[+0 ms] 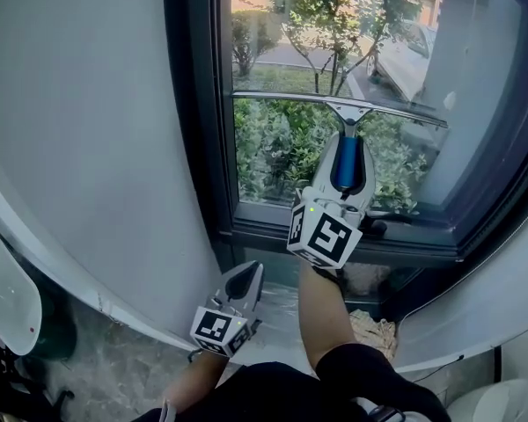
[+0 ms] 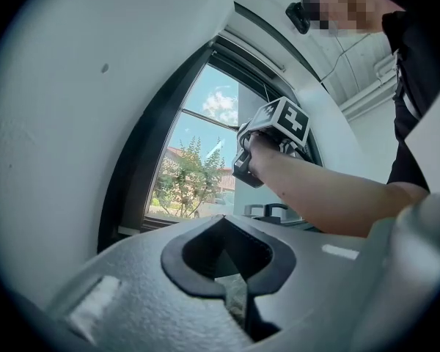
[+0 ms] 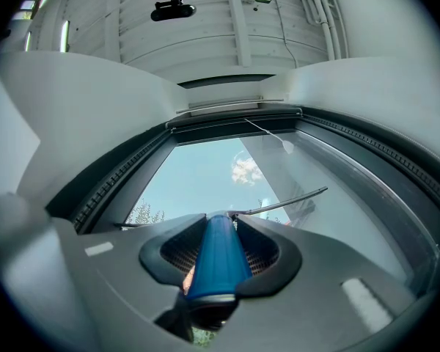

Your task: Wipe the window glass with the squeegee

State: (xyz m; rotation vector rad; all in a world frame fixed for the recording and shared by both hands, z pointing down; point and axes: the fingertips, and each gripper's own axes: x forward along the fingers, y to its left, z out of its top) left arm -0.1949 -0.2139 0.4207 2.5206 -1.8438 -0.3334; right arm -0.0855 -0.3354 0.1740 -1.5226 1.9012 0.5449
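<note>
— How many squeegees?
— One squeegee (image 1: pixel 350 112), with its blade lying across the single pane of window glass (image 1: pixel 282 148), at twelve o'clock from the right gripper (image 1: pixel 347 152).
— And its jaws?
— Clamped on the squeegee's blue handle, one jaw on each side.
— The second gripper?
— The left gripper (image 1: pixel 244 280) hangs at seven o'clock from the right one, below the sill. Its two jaws are pressed together with nothing between them.

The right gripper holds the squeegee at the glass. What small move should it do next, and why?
Probably pull the squeegee straight down a little. The right gripper is shut on its blue handle, the blade seems to lie level across the window glass near mid-height, and there is glass below it down to the lower frame.
</note>
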